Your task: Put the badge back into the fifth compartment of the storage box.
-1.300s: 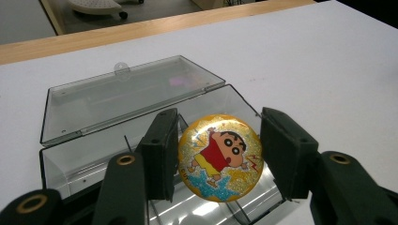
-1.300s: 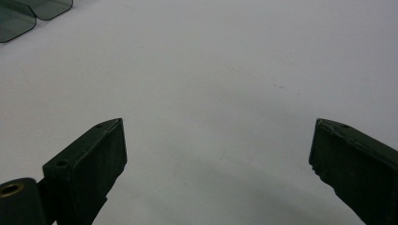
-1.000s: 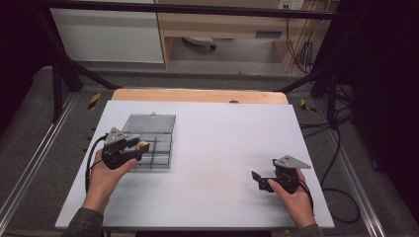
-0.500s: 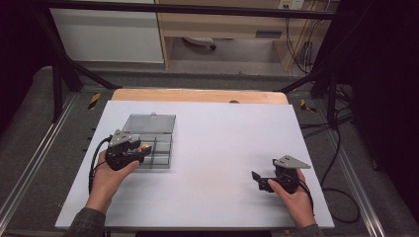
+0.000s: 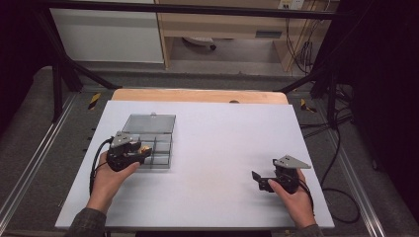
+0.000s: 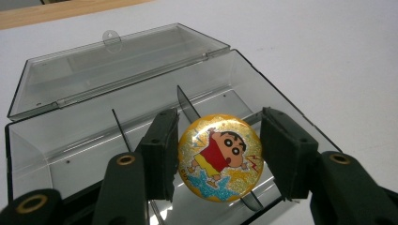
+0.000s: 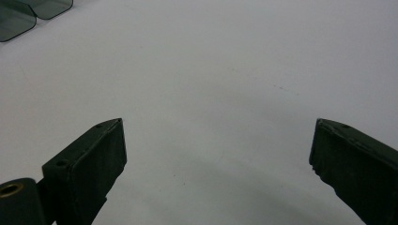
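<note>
**Gold badge pinched over the open box**

Smoky clear plastic is what I see under my left gripper (image 6: 219, 161): a compartment box (image 6: 94, 140) with its lid (image 6: 112, 70) folded back flat on the table, thin dividers splitting the inside into cells. My left jaws are closed on a round glittery gold badge (image 6: 219, 158) printed with a cartoon boy in a red shirt; both pads press its edges, one on each side. The badge hangs just above the box's near edge, over a divider, face up towards my camera. I cannot tell which cell lies directly below it.

From the high view, my left gripper (image 5: 142, 150) sits at the box's (image 5: 160, 148) near left corner, on the left part of the white table (image 5: 222, 143). My right gripper (image 5: 259, 180) rests well apart, near the table's right front, jaws spread wide with bare white surface between them.
</note>
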`<action>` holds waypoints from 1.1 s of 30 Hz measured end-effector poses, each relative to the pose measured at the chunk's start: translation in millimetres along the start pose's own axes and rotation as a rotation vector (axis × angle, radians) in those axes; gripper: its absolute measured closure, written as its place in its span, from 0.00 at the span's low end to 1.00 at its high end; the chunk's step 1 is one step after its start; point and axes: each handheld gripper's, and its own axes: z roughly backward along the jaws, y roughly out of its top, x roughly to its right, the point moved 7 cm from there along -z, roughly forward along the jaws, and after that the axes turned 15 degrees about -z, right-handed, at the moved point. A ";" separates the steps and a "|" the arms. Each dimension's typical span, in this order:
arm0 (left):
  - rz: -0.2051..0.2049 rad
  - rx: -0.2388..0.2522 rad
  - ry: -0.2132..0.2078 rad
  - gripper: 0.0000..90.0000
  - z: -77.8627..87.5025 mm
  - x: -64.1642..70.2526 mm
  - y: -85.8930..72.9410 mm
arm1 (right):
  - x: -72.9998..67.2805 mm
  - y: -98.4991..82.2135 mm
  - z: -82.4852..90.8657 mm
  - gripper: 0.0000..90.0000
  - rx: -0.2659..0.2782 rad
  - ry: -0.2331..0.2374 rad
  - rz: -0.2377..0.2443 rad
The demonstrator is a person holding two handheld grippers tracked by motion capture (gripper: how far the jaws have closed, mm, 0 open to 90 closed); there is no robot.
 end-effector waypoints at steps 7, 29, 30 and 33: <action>-0.003 -0.014 0.002 0.54 -2.1 -0.6 -4.2 | -0.1 -0.2 0.1 0.05 0.000 0.000 -0.002; -0.031 -0.050 0.008 0.54 -7.2 -0.1 -10.3 | 0.7 -1.3 -1.0 0.05 -0.007 -0.004 0.000; -0.031 -0.051 0.009 0.54 -7.4 -0.2 -10.5 | 0.7 -1.3 -1.0 0.05 -0.007 -0.004 0.001; -0.035 -0.058 0.011 0.54 -7.7 -0.9 -11.8 | 0.7 -1.3 -1.0 0.05 -0.007 -0.005 0.001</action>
